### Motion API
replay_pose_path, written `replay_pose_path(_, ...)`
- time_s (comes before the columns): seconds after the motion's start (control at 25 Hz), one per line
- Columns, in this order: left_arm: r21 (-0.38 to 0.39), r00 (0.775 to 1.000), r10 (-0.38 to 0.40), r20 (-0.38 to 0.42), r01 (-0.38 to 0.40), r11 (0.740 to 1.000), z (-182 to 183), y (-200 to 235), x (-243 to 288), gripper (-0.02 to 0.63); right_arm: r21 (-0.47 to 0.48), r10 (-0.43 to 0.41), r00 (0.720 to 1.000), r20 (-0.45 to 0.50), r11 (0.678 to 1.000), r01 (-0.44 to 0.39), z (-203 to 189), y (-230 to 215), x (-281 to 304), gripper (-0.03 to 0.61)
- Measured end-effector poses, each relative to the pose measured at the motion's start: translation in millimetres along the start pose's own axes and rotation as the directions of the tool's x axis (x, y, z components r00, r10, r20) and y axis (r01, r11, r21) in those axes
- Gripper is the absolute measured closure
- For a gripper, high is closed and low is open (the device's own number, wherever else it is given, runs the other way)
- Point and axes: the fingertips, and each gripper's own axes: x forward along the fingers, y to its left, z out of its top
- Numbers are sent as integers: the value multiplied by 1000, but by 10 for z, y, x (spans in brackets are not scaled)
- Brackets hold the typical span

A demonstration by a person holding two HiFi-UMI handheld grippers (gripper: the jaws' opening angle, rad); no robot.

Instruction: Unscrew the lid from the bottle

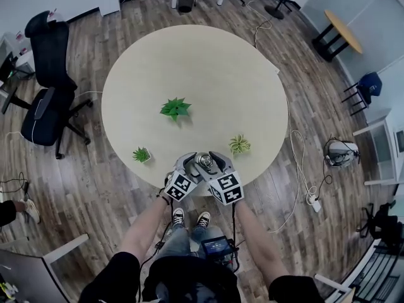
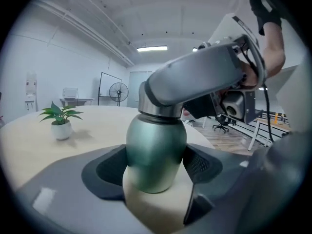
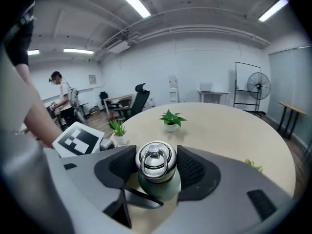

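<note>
A green metal bottle [image 2: 156,147] stands on the round beige table [image 1: 208,62], close to its near edge. My left gripper [image 2: 156,168] is shut on the bottle's body, a dark pad pressed against each side. The steel lid [image 3: 156,161], with a ring handle on top, is screwed on the bottle's neck. From above, my right gripper [image 3: 156,165] comes down over it, and its pads lie against both sides of the lid. In the head view the two grippers [image 1: 191,165] [image 1: 216,163] meet around the bottle [image 1: 203,161].
Three small potted plants stand on the table: one in the middle [image 1: 175,108], one at the near left [image 1: 141,154], one at the near right [image 1: 239,144]. A black office chair [image 1: 47,74] is on the floor to the left. Cables trail across the wooden floor on the right.
</note>
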Motion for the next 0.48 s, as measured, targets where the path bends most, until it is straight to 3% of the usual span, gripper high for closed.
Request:
replay_pose_path(0.12,34,998,-61,-16,61,998,2,-16,-10,255,-132,184,980,-70,972,-192,-4,67,-8,316)
replay_pose_path(0.24,63,992,-123,-25,125,990,14,-23,5,255,-255,313,926,-213,897,-362,-22,102,-25,316)
replay_pose_path(0.32,71,990,-139,-31,141,987,5,-10,8,255,-275,360,887,-290,856,-437,-54,105,-11,316)
replay_pose_path(0.4,69,990,-135,-31,136,988,-1,-12,12,255,-247,381,874,-301,854,-457,-48,104,-16,316)
replay_pose_path(0.48,64,991,-127,-28,129,990,1,-31,17,256,-187,383,896,-227,885,-426,23,85,-70,316)
